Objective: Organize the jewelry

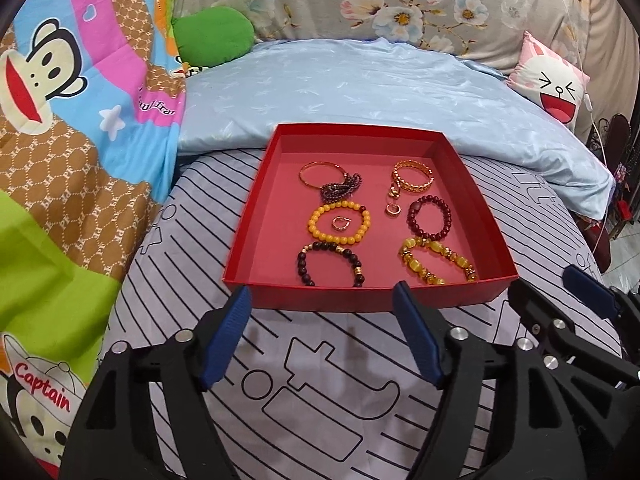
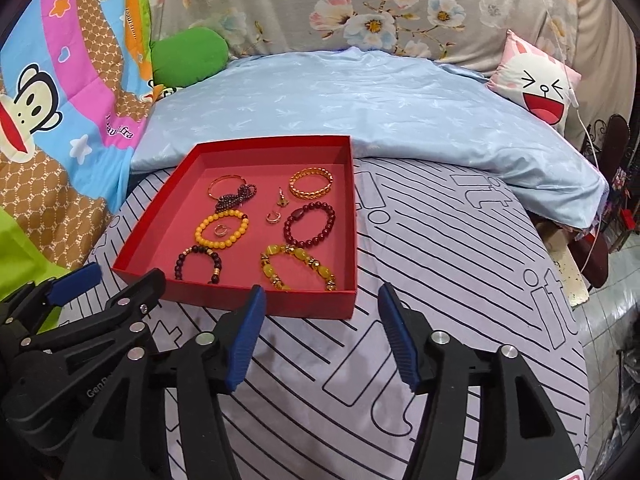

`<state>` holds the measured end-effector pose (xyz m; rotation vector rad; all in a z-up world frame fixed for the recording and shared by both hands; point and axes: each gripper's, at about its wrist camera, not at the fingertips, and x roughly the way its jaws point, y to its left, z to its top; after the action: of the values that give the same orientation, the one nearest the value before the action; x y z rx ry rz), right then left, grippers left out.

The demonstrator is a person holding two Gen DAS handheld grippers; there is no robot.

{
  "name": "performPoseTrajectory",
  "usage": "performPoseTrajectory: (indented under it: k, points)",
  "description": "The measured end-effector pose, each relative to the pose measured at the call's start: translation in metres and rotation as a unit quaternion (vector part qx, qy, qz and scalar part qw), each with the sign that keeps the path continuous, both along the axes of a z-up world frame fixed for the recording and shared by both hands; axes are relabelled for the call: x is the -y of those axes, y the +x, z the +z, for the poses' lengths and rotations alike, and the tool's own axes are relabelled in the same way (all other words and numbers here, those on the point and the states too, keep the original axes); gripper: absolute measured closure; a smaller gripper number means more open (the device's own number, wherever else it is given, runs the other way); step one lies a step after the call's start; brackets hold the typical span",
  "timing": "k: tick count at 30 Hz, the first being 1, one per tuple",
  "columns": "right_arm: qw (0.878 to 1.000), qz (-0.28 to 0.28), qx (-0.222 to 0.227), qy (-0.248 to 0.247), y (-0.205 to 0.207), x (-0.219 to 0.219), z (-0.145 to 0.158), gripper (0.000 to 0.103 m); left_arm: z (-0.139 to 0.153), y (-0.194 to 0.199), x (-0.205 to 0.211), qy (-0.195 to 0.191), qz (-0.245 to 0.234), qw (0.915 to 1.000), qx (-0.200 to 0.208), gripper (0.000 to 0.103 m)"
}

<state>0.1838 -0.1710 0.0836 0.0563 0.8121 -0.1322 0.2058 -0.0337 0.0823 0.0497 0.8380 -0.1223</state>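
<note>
I have both grippers hanging low over the striped sheet [image 1: 340, 364], just short of the red tray [image 1: 472, 216], and neither holds anything: the left gripper [image 1: 322, 300] has its ribbed blue pads [image 1: 228, 336] spread wide, and the right gripper [image 2: 320, 300] is parted the same way. The tray is a shallow cardboard box with straight walls and a matte pinkish floor, sitting on the sheet in front of a pale blue quilt [image 1: 360, 92]. All the jewelry lies inside it: a thin smooth gold bangle [image 1: 316, 174] touching a bunched strand of tiny dark purple beads [image 1: 340, 189], a woven gold chain bracelet [image 1: 413, 176], an opaque round-beaded yellow bracelet [image 1: 338, 222] with a small gold ring [image 1: 341, 223] lying inside its loop, a glossy dark red bracelet [image 1: 430, 216], a dark bead bracelet with gold spacers [image 1: 330, 264], and a chunky translucent amber bracelet [image 1: 438, 264] at the near right corner. The cartoon monkey blanket [image 1: 72, 128] reads "Captain" (the other lettering on it is cut off), and the sheet's large outlined letters look like "it" in the right view.
</note>
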Motion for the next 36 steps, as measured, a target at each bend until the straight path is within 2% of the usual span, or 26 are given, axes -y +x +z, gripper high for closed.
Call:
performPoseTrajectory:
  k: [10, 14, 20, 28, 36]
  points:
    - [1.0, -0.015, 0.003, -0.012, -0.013, 0.003, -0.002, 0.026, -0.005, -0.011, -0.006, 0.009, 0.021, 0.9997, 0.002, 0.017]
    - [1.0, -0.019, 0.009, -0.014, -0.017, 0.005, -0.003, 0.019, -0.005, -0.016, -0.01, 0.007, 0.03, 0.9994, 0.016, 0.012]
    - [1.0, -0.014, 0.002, -0.023, -0.019, 0.002, -0.006, 0.019, -0.01, -0.019, -0.013, 0.006, 0.033, 0.9994, 0.007, 0.01]
    - [1.0, -0.015, -0.017, -0.006, -0.02, 0.005, -0.013, 0.018, -0.015, -0.021, -0.014, 0.012, 0.031, 0.9994, -0.011, 0.009]
    - [1.0, -0.017, -0.011, -0.004, -0.025, 0.006, -0.014, 0.016, -0.018, -0.023, -0.013, 0.019, 0.031, 0.9993, -0.012, 0.008]
